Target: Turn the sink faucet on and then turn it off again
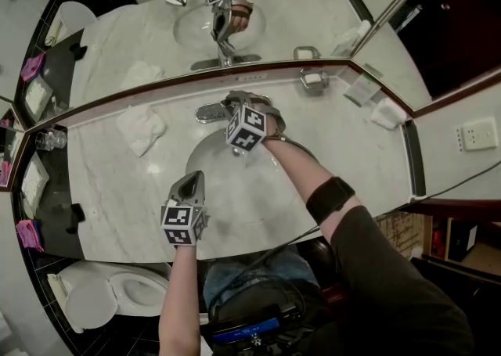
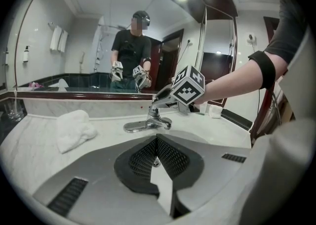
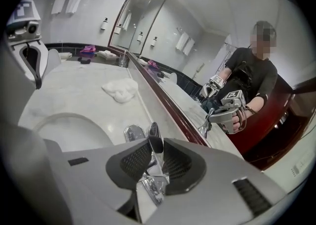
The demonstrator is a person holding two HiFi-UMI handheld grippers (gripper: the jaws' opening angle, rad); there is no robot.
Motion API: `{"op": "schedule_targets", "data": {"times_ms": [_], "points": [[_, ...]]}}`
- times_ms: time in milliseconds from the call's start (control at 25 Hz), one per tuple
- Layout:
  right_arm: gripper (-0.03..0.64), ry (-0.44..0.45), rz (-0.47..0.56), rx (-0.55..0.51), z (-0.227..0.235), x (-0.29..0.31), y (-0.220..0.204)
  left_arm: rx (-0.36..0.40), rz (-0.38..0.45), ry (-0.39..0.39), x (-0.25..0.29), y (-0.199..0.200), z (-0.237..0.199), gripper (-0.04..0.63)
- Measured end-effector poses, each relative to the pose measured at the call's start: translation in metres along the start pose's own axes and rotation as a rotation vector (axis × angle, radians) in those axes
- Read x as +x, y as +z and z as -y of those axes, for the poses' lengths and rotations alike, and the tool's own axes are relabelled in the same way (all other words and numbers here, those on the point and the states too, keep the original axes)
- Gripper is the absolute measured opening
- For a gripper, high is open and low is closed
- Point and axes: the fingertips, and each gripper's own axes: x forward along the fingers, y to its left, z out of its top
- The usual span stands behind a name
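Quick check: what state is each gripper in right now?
Left gripper: closed, empty.
Right gripper: closed on the chrome faucet lever handle.

Right gripper (image 3: pixel 156 163) clamped on faucet handle (image 3: pixel 154 140), white towel (image 3: pixel 120 89) on counter (image 3: pixel 74 93)

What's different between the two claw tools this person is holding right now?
The left gripper is shut and empty; the right gripper clamps the faucet handle. The left gripper hangs back near the counter's front edge; the right gripper is up at the faucet. Both carry marker cubes.
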Motion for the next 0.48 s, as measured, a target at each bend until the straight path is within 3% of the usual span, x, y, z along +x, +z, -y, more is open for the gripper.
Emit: {"op": "schedule_targets", "data": {"times_ms": [240,400,480], "points": [[0.097,-0.04,0.022,-0.113,-0.011,-0.029,0.009,0.016,0.012,-0.003,-0.006,0.008,0.007,0.002],[0.097,-0.046,0.056,-0.108,-0.015,-0.062,0.017,0.024,0.019,0.004,-0.013,0.011,0.012,0.002],[0.057,-0.05,0.065,-0.097,-0.016,-0.083,0.019,0.03,0.023,0.007,-0.017,0.014,0.016,0.002]]}}
